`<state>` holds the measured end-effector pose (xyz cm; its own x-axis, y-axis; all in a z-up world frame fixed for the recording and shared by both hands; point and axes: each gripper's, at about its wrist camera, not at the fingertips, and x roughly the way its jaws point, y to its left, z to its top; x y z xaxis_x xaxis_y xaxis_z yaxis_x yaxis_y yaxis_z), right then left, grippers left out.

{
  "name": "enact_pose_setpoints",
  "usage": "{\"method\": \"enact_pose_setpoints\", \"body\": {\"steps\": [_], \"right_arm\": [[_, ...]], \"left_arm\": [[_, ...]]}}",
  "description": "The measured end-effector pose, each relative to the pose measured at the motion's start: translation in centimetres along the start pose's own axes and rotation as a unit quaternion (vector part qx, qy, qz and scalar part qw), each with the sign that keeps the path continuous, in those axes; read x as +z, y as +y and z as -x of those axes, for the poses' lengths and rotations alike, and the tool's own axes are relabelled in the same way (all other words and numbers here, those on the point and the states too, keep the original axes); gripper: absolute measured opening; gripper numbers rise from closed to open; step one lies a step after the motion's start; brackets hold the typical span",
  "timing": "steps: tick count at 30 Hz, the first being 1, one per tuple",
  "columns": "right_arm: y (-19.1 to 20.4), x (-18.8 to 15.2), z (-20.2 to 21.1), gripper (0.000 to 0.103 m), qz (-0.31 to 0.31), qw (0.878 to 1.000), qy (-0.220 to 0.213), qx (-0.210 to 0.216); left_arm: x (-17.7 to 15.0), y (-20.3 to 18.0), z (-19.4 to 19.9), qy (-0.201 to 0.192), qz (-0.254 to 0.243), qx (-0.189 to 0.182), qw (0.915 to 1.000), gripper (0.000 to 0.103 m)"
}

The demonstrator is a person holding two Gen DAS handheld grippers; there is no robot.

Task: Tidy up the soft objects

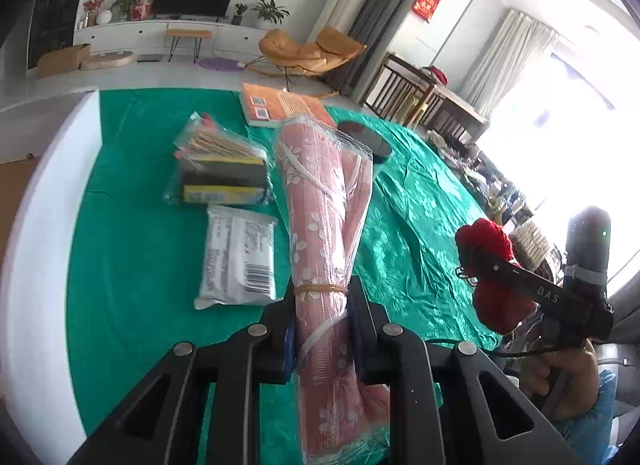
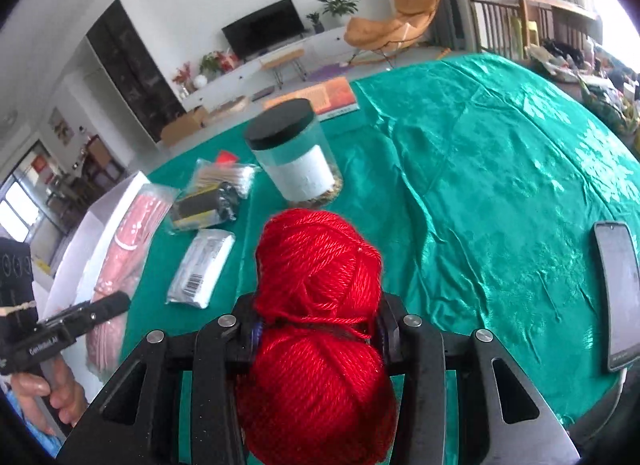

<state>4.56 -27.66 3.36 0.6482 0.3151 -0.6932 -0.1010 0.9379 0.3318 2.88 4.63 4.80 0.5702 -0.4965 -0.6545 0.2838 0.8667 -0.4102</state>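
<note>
My left gripper (image 1: 322,329) is shut on a rolled pink flowered cloth in a clear plastic bag (image 1: 324,205), bound by a rubber band, held above the green tablecloth (image 1: 140,245). My right gripper (image 2: 318,331) is shut on a red ball of yarn (image 2: 320,277), pinched at its waist and lifted over the table. In the left wrist view the yarn (image 1: 486,241) and right gripper (image 1: 472,269) hang at the right. The right wrist view shows the pink roll (image 2: 124,249) and the left gripper (image 2: 108,305) at the left.
On the cloth lie a silver barcoded packet (image 1: 240,257), a bag of sponges and cotton swabs (image 1: 222,169), an orange book (image 1: 280,105), a clear jar with a black lid (image 2: 294,153) and a phone (image 2: 620,293) near the right edge. A hand (image 2: 48,397) grips the left tool.
</note>
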Motion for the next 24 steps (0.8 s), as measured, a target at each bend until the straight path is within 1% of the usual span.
{"method": "enact_pose_setpoints", "body": {"steps": [3,5,8,11,12,13,14,15,16,17,18,19,20,21,22,23,24], "right_arm": [[4.4,0.8,0.9,0.043,0.030,0.999,-0.006,0.038],[8.2,1.3,1.1,0.043,0.057,0.996,-0.007,0.069],[15.3,2.0,0.6,0.043,0.099,0.986,0.002,0.133],[22.5,2.0,-0.3,0.043,0.138,0.970,0.020,0.197],[24.8,2.0,-0.9,0.043,0.149,0.964,0.029,0.216],[27.4,1.8,-1.6,0.043,0.162,0.958,0.039,0.235],[29.3,1.6,-2.2,0.044,0.173,0.953,0.047,0.245],[31.5,1.2,-3.1,0.045,0.186,0.948,0.056,0.254],[33.2,0.7,-4.0,0.052,0.196,0.943,0.065,0.261],[34.7,0.0,-5.1,0.062,0.205,0.938,0.079,0.269],[35.8,-0.6,-6.4,0.068,0.212,0.932,0.100,0.276],[36.7,-1.3,-7.7,0.071,0.215,0.927,0.124,0.282],[37.0,-1.8,-8.5,0.070,0.216,0.925,0.138,0.281],[36.6,-2.2,-9.0,0.071,0.218,0.926,0.138,0.276],[35.8,-2.5,-9.0,0.071,0.222,0.929,0.128,0.266],[34.8,-2.6,-9.1,0.071,0.224,0.933,0.118,0.255],[33.1,-2.6,-9.1,0.071,0.223,0.938,0.109,0.242]], "left_arm": [[1.0,2.8,4.4,-0.031,0.016,0.020,0.9992,0.021],[1.4,5.2,7.5,-0.049,0.029,0.042,0.9975,0.021],[1.5,9.4,12.0,-0.072,0.043,0.098,0.9917,0.021],[0.8,13.7,15.6,-0.086,0.062,0.161,0.9813,0.021],[0.4,15.1,16.6,-0.088,0.068,0.184,0.9765,0.022],[0.0,16.5,17.6,-0.090,0.073,0.214,0.9700,0.023],[-0.6,17.6,18.0,-0.087,0.075,0.242,0.9635,0.026],[-1.0,18.8,18.0,-0.084,0.078,0.279,0.9535,0.031],[-1.7,20.1,18.1,-0.078,0.085,0.311,0.9435,0.057],[-2.5,21.5,18.2,-0.075,0.100,0.330,0.9357,0.093],[-3.2,22.7,18.3,-0.082,0.120,0.341,0.9289,0.103],[-3.9,23.7,18.6,-0.097,0.140,0.348,0.9220,0.103],[-4.4,24.2,18.6,-0.096,0.153,0.351,0.9188,0.103],[-4.6,24.5,18.2,-0.091,0.161,0.348,0.9189,0.103],[-4.8,24.5,18.0,-0.093,0.166,0.346,0.9190,0.103],[-4.8,24.2,17.7,-0.097,0.166,0.341,0.9202,0.103],[-4.8,23.0,17.2,-0.100,0.163,0.336,0.9223,0.103]]}}
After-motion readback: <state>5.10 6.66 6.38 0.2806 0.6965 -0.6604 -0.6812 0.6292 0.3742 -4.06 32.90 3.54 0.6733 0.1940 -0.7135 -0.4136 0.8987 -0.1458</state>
